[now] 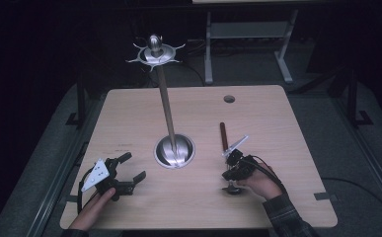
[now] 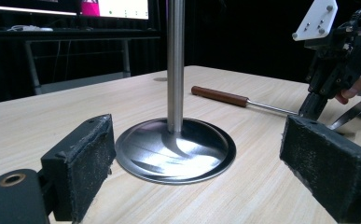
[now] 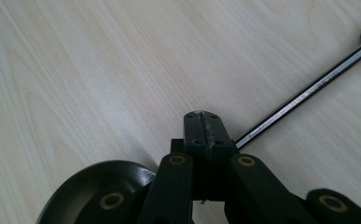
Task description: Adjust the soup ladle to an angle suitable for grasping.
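A metal stand [image 1: 167, 106] rises from a round base [image 1: 165, 150] at the table's middle, with a ring of hooks at its top. A ladle [image 1: 223, 134] with a brown handle lies flat to its right, its bowl nearest the person. My right gripper [image 1: 230, 173] points down over the ladle's thin shaft [image 3: 304, 95], jaws shut tight with no gap; the shaft passes under the tips and the bowl [image 3: 99, 179] sits beside them. My left gripper [image 1: 133, 167] is open, level with the table, facing the base [image 2: 176, 151]. Across the base stands the right gripper [image 2: 311, 109].
The wooden table [image 1: 287, 148] has a round cable hole [image 1: 229, 98] near its far edge. A grey desk frame [image 1: 248, 32] stands on the dark floor behind. A trailing cable runs from each gripper toward the person.
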A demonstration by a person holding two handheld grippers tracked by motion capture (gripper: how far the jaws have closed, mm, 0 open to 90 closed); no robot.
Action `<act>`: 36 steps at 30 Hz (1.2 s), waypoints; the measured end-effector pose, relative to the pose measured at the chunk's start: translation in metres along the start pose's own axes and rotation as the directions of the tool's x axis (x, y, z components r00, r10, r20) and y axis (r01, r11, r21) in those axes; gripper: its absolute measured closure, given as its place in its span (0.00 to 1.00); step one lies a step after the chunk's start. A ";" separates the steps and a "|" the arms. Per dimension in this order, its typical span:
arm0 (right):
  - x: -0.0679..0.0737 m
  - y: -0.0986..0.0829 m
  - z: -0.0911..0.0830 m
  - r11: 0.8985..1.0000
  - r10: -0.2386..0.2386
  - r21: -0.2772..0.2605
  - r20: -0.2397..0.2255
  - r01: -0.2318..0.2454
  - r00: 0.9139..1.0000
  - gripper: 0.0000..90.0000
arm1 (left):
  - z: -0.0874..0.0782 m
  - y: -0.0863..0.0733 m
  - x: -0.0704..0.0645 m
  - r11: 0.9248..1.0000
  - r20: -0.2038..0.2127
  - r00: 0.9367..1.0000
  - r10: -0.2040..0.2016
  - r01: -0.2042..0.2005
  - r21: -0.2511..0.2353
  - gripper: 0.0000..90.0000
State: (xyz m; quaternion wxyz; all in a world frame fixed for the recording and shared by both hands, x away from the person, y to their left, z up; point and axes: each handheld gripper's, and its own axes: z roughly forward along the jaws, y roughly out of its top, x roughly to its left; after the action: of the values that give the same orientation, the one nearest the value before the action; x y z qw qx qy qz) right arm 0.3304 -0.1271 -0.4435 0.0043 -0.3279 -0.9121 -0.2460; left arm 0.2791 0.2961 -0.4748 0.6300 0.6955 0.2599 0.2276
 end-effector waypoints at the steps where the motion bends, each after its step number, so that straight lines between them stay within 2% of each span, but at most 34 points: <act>1: 0.000 0.000 0.000 1.000 0.001 0.005 -0.002 -0.001 1.000 1.00 | 0.000 0.000 0.000 1.000 0.000 1.000 0.002 -0.002 0.000 0.11; 8: -0.002 -0.004 -0.003 1.000 0.015 0.021 -0.011 -0.015 1.000 1.00 | 0.000 0.000 0.000 1.000 0.000 1.000 0.004 -0.004 0.001 0.11; 13: -0.001 -0.001 0.000 1.000 0.008 0.014 0.010 -0.008 1.000 1.00 | 0.000 0.000 0.000 1.000 -0.001 1.000 -0.002 0.002 -0.001 0.11; 22: -0.001 -0.001 0.003 0.999 0.011 0.036 0.033 -0.012 0.999 1.00 | 0.000 0.000 0.000 1.000 -0.001 1.000 -0.003 0.003 -0.002 0.11; 36: -0.027 -0.020 -0.011 0.995 0.090 0.040 0.070 -0.093 0.994 1.00 | 0.000 0.000 0.000 1.000 0.001 1.000 0.002 -0.002 -0.001 0.11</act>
State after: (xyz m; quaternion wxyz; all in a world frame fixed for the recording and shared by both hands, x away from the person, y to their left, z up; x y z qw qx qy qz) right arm 0.3379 -0.1615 -0.4471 -0.0084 -0.3772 -0.9010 -0.2144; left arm 0.2790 0.2961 -0.4748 0.6301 0.6957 0.2590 0.2280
